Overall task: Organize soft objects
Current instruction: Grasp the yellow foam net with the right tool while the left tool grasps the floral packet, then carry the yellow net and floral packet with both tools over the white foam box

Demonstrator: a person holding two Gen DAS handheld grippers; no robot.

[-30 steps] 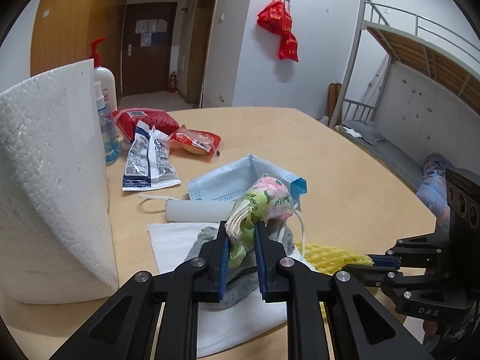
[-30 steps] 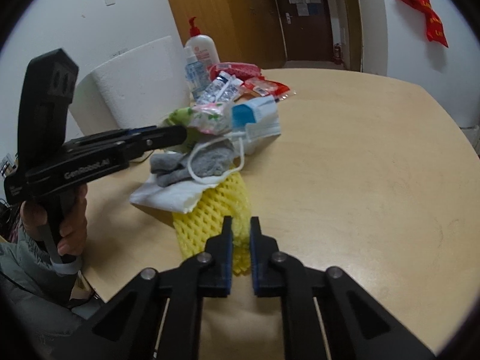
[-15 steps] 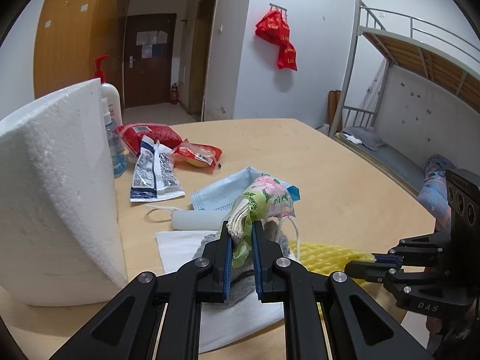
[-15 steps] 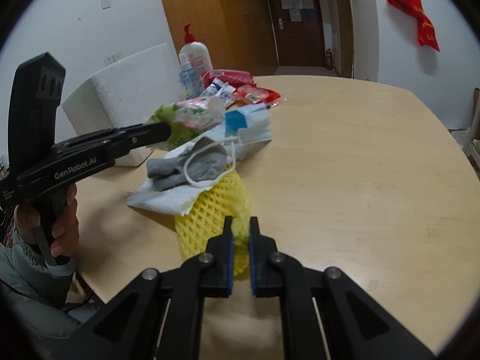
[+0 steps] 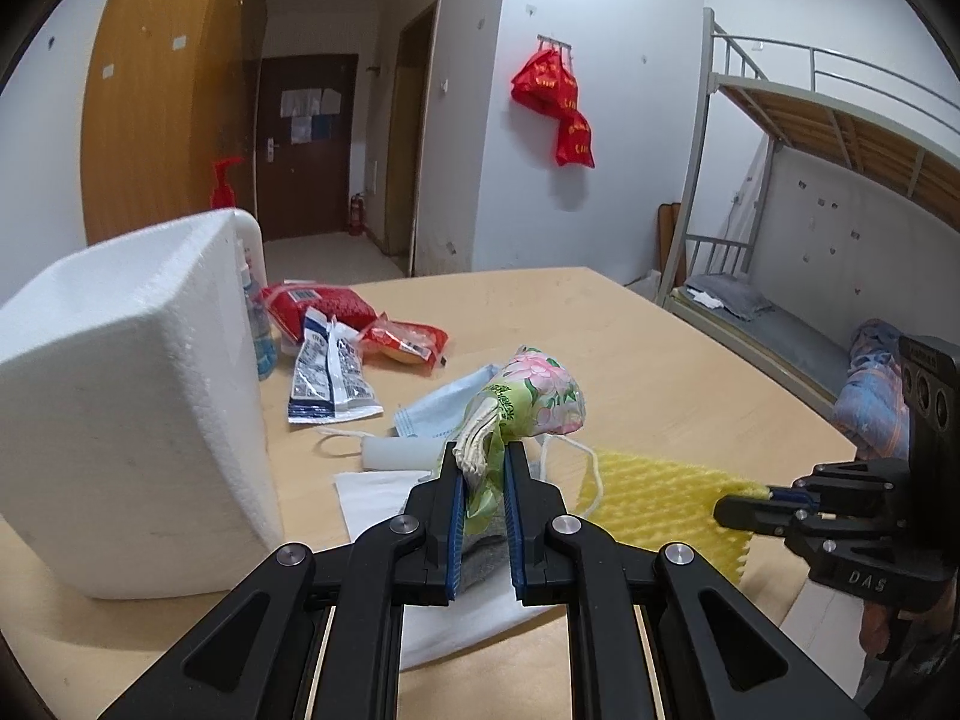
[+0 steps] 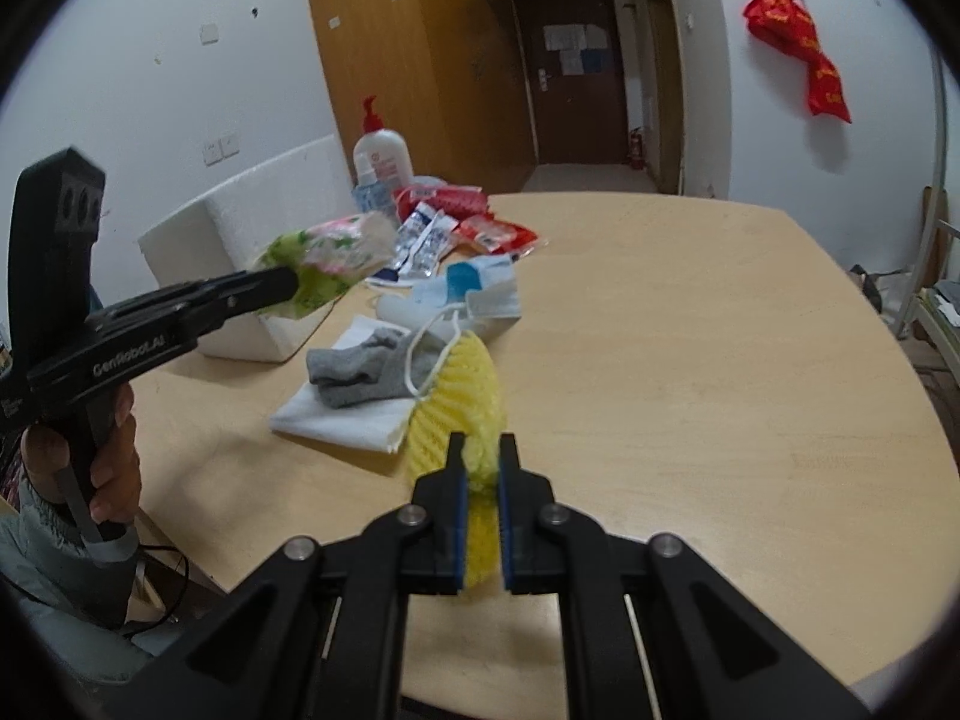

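A: What took up most of the scene?

B: A pale rounded wooden table (image 6: 690, 330), with a big white block of polystyrene foam (image 5: 132, 408) standing at its left side.

A: And the soft things?

B: Near the front edge lay a white folded cloth (image 6: 342, 420), and a crumpled grey sock (image 6: 366, 372) lay on top of it. Just beyond was a light blue pleated face mask (image 6: 480, 300), its white ear loop trailing over the sock. A yellow foam mesh fruit sleeve (image 6: 468, 396) sat right of the cloth, touching it.

A: Who had the sleeve?

B: The right gripper (image 6: 481, 450). Its fingers were pressed together on the near end of the sleeve, pinching it.

A: And the other one?

B: The left gripper (image 5: 482, 462) was pinching a green floral plastic pack of tissues (image 5: 528, 396), held above the sock and mask, clear of the table. A hand (image 6: 102, 474) gripped its handle.

A: Anything further back?

B: At the far left, behind the foam block, stood a white pump bottle with a red top (image 6: 381, 150), with red snack packets (image 5: 408, 342) and a white and blue sachet (image 5: 330, 372) lying near it.
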